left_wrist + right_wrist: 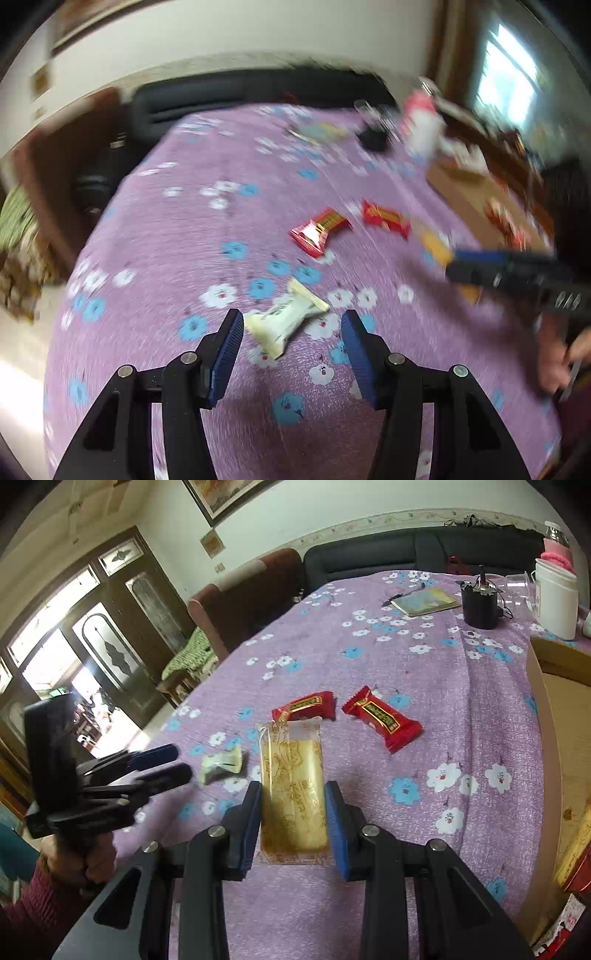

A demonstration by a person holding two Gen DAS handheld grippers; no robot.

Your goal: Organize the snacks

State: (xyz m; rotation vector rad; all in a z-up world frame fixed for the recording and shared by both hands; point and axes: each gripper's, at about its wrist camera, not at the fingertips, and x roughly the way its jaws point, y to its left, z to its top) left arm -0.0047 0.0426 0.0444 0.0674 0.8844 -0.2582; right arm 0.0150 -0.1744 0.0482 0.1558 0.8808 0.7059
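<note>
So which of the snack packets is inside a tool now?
The clear packet with the yellow cake, between the right tool's fingers; the cream packet and red ones lie free.

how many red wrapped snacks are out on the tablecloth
2: one red snack just beyond the clear yellow packet, another red snack to its right. More may sit hidden in the cardboard box.

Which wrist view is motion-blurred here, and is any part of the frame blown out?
Left wrist view: smeared all over, the red snacks and white jar streaked, only its own fingers sharp; window clipped white. Right wrist view: mostly crisp, print on the yellow snack legible, but the left gripper is slightly blurred; the doorway is overexposed.
</note>
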